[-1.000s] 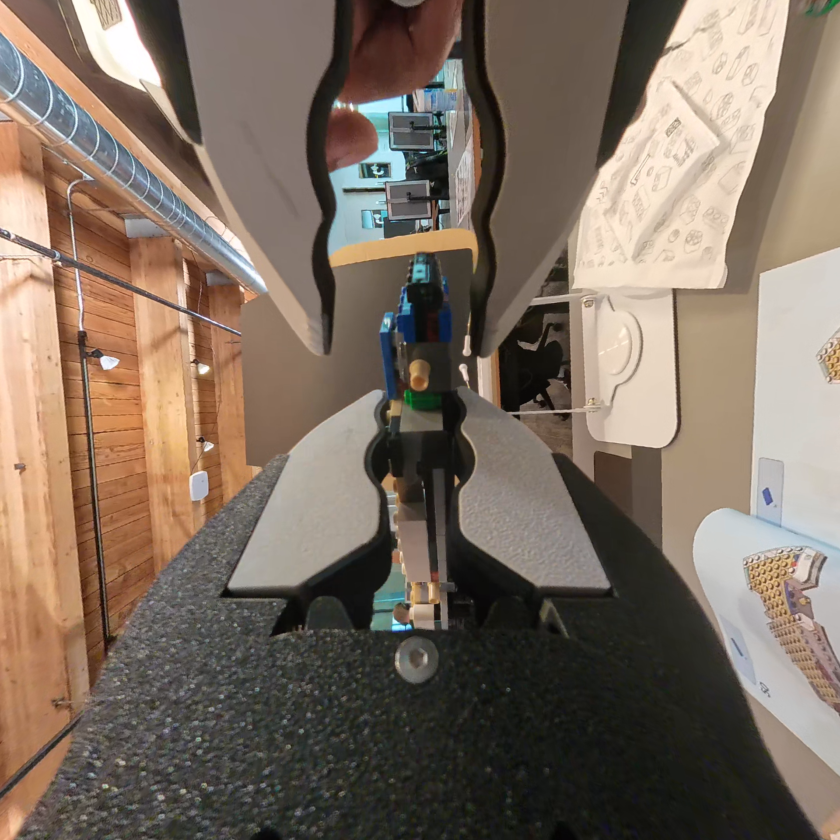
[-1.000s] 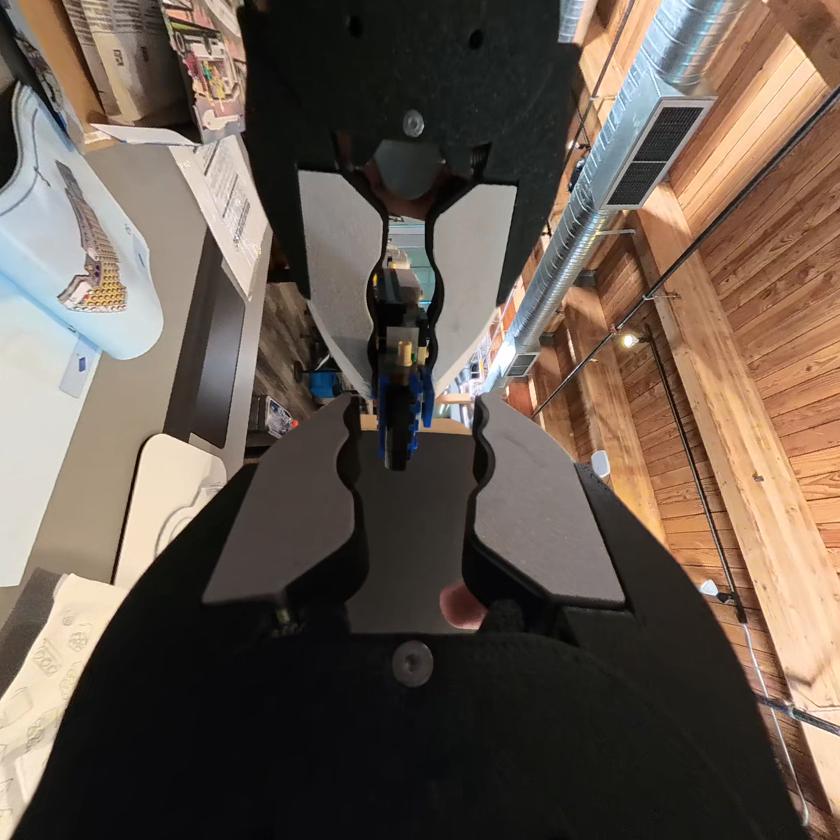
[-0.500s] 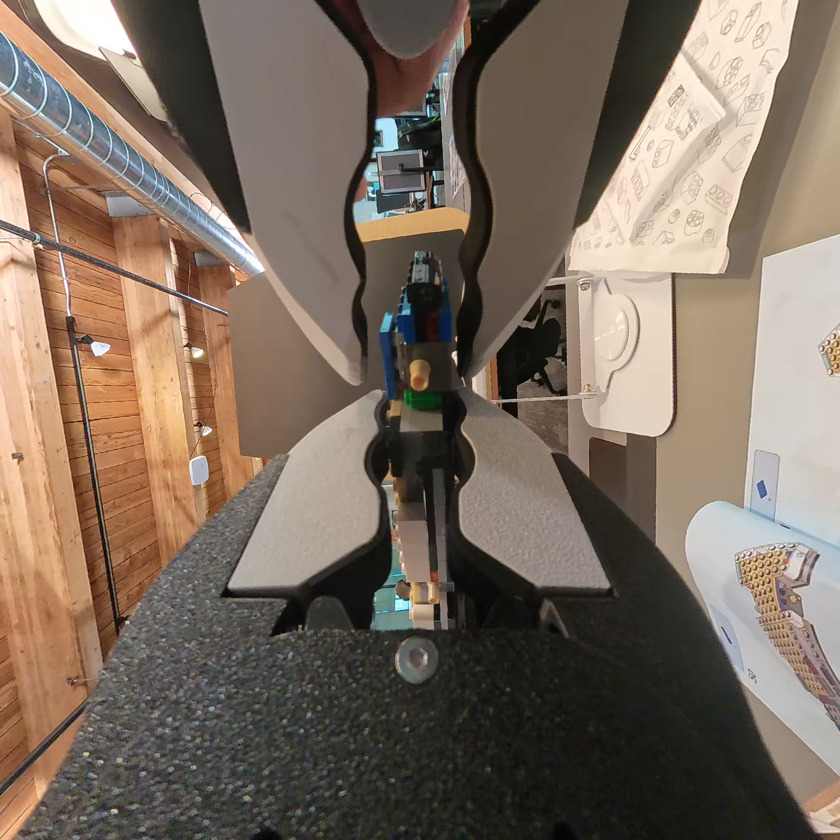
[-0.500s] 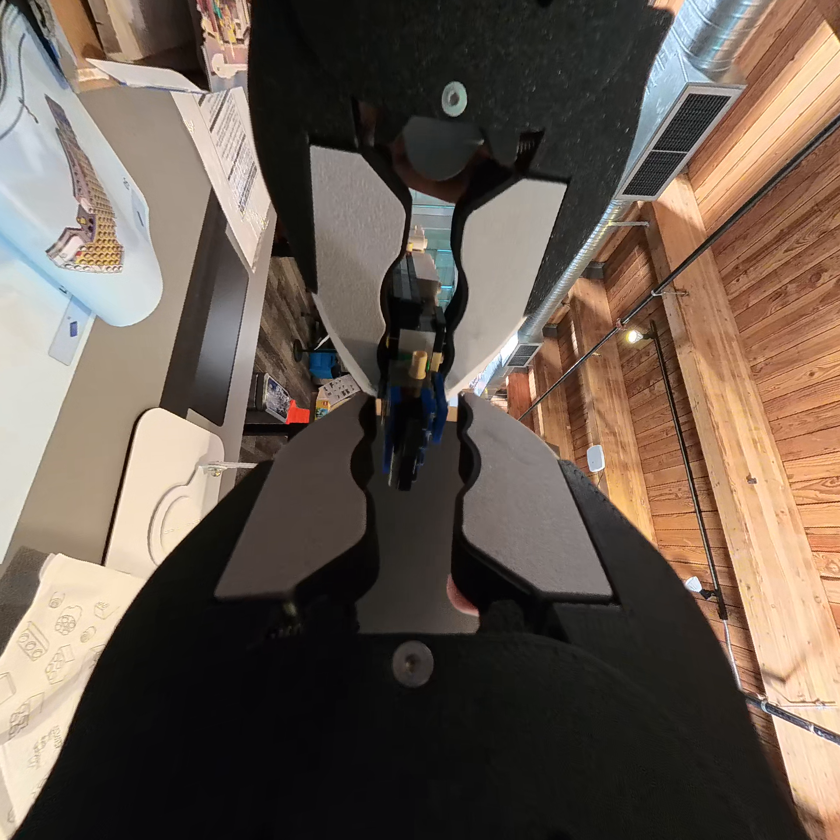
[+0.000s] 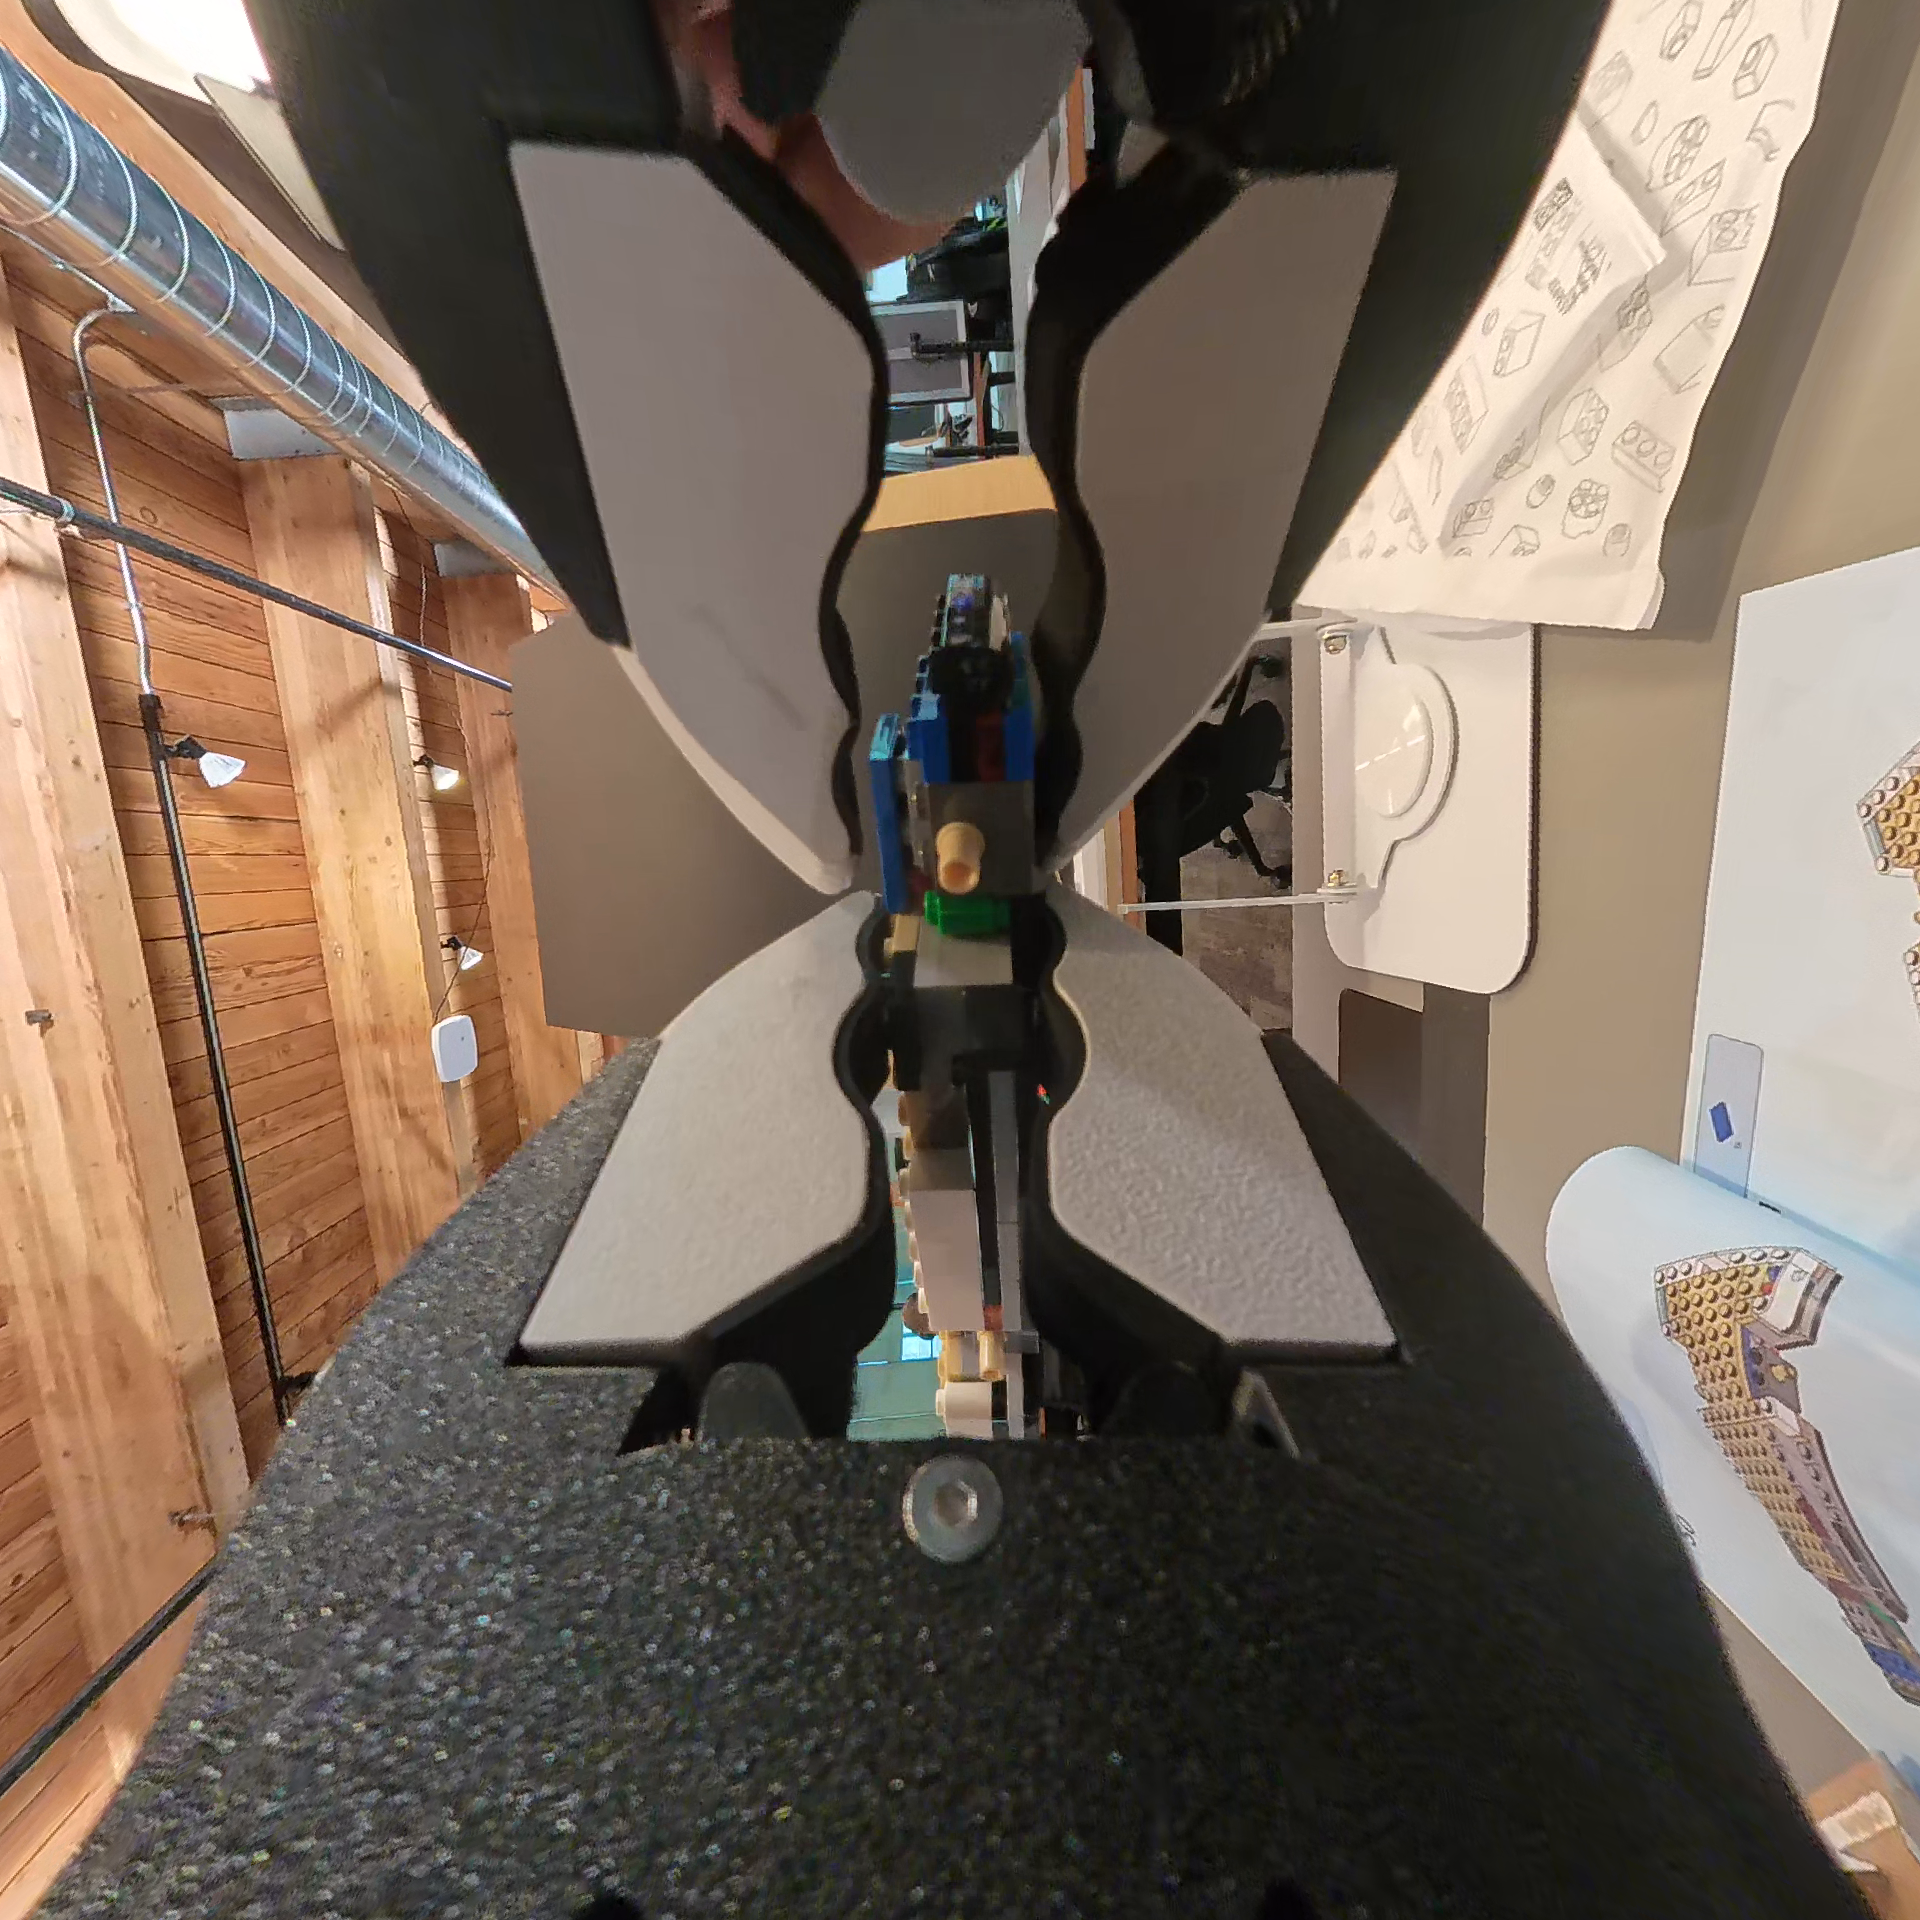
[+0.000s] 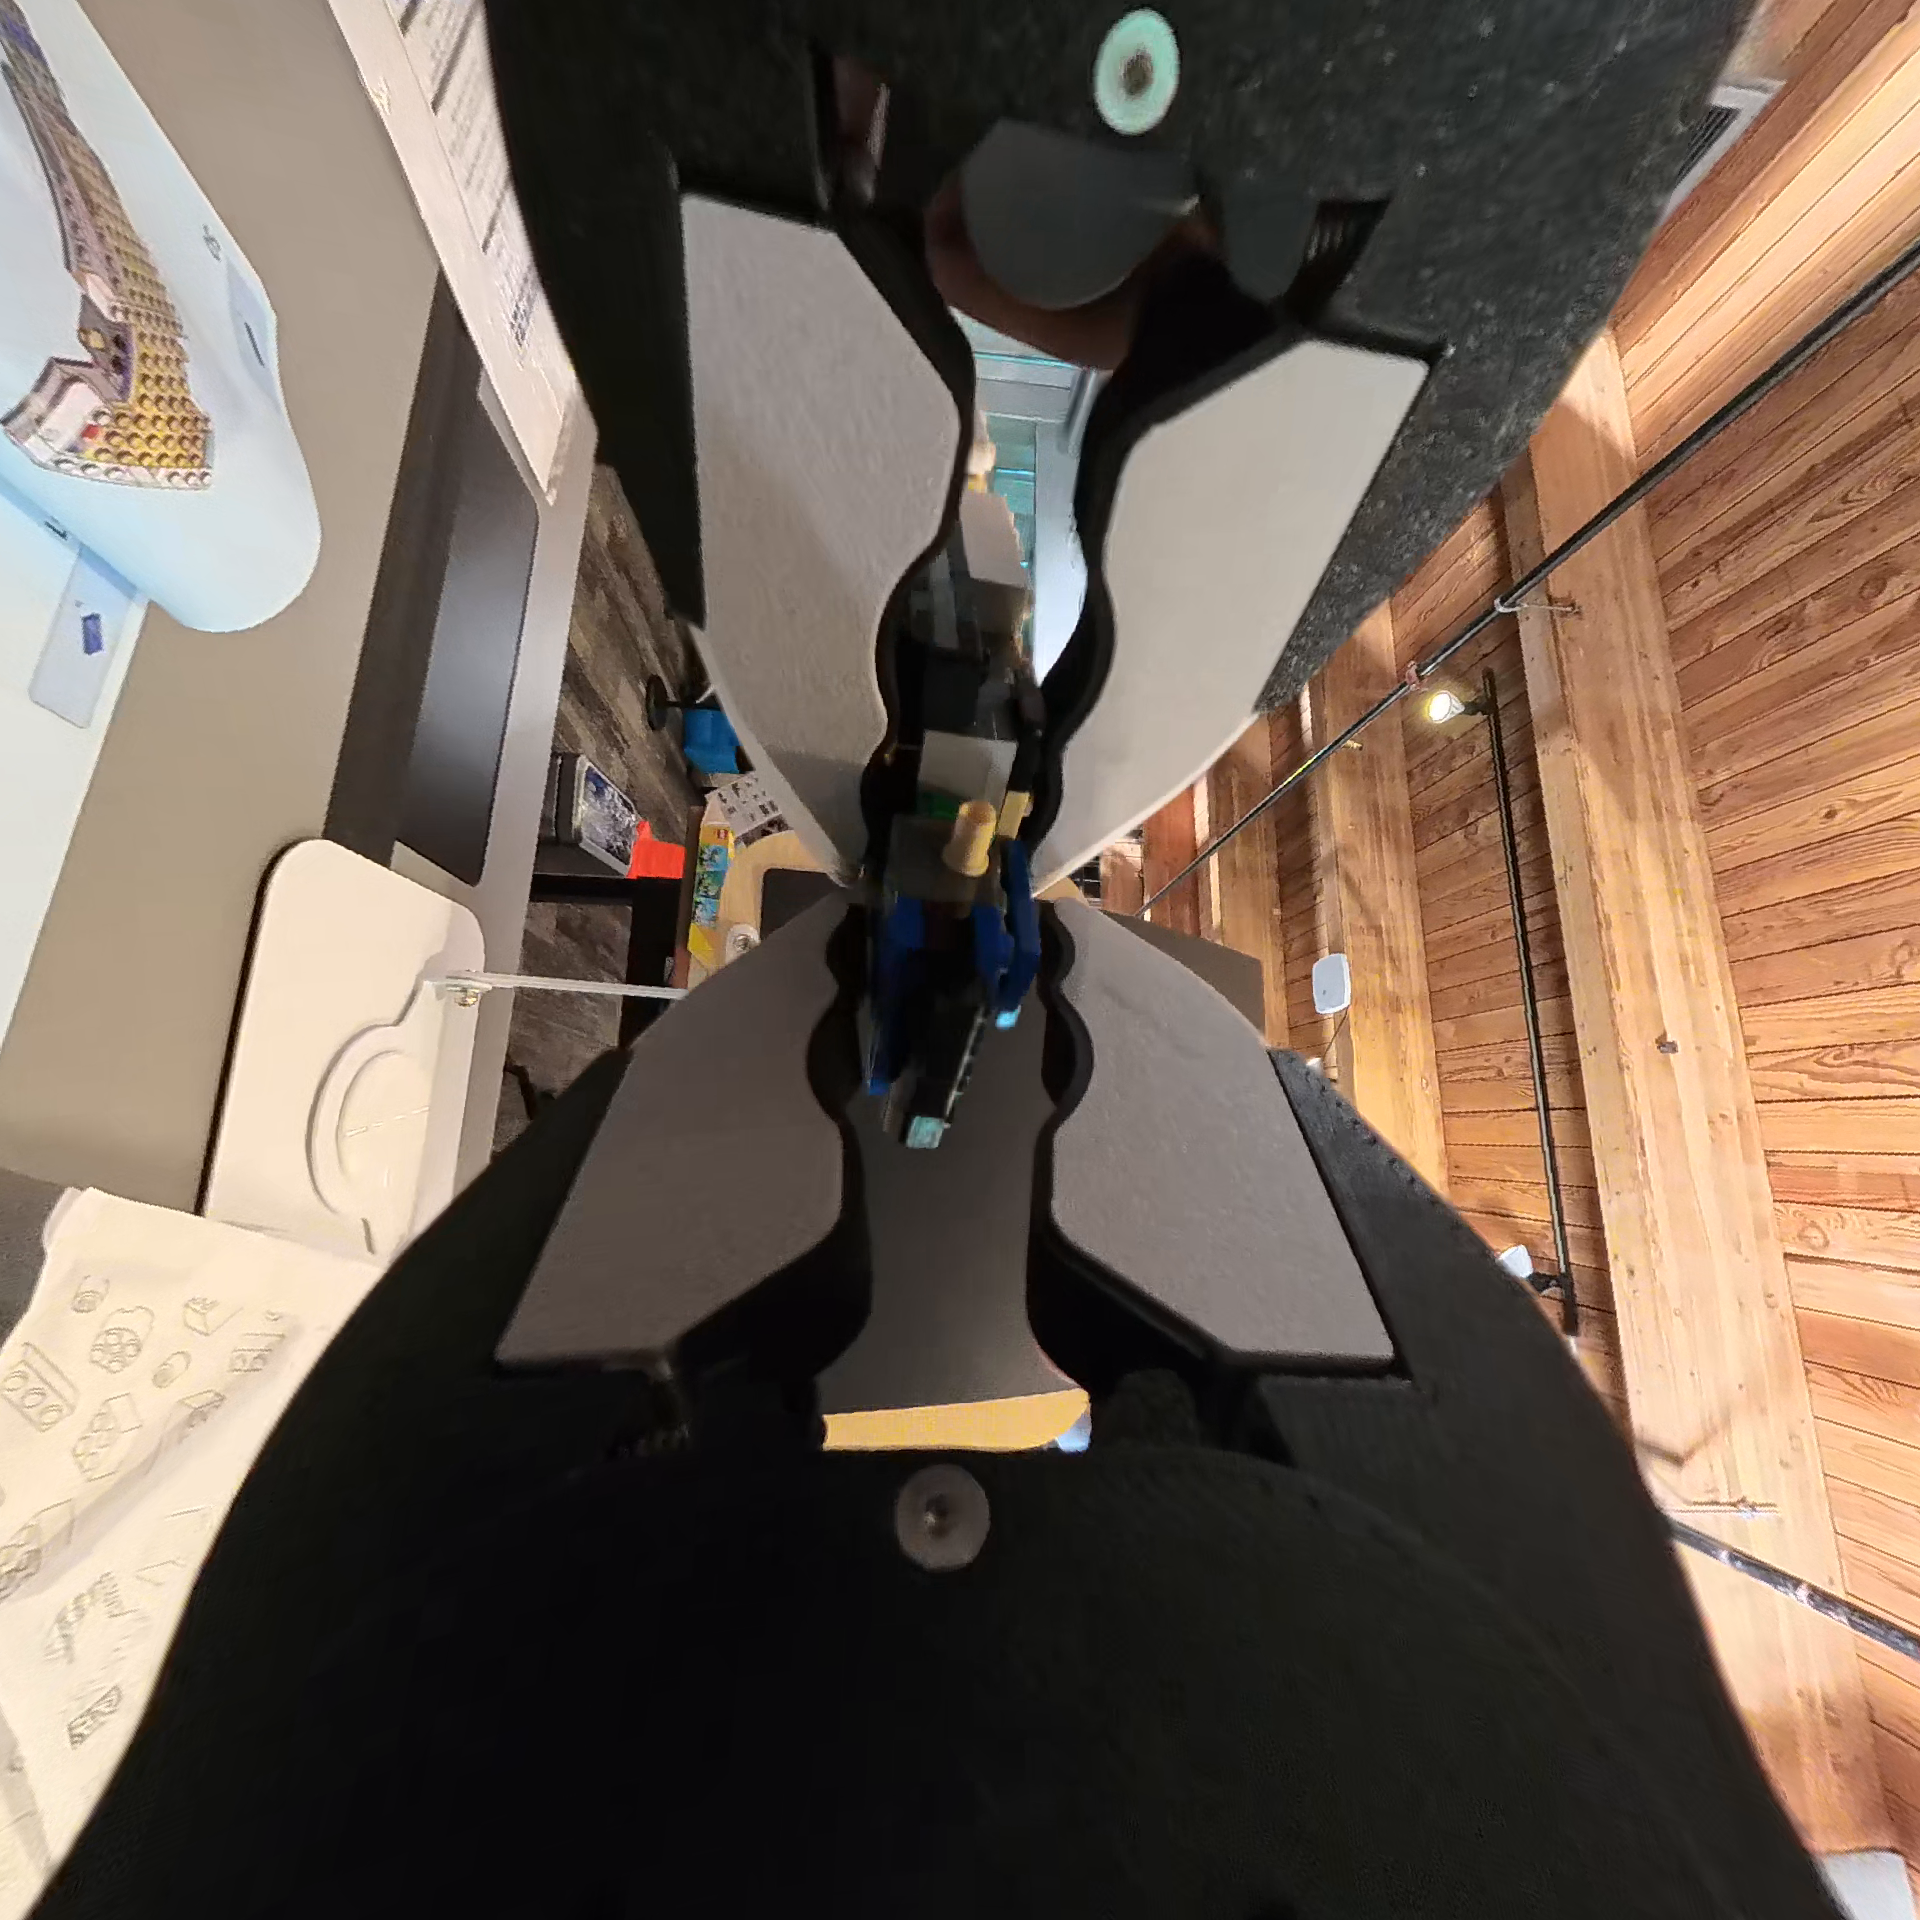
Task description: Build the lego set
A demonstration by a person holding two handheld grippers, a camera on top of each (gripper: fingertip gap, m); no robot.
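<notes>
Brick model (image 5: 961, 1029) sat pinched in my left gripper (image 5: 956, 914), while my right gripper (image 6: 951, 935) closed on its blue end, tips meeting.

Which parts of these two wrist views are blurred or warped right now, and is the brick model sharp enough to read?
Left wrist view: the far gripper is soft at its fingers; the multicoloured toy-brick model reads clearly, down to its tan peg; the silver ceiling duct bows from wide-angle distortion. Right wrist view: the model's blue end is smeared and dim, and the near gripper body sits in deep shadow.
</notes>
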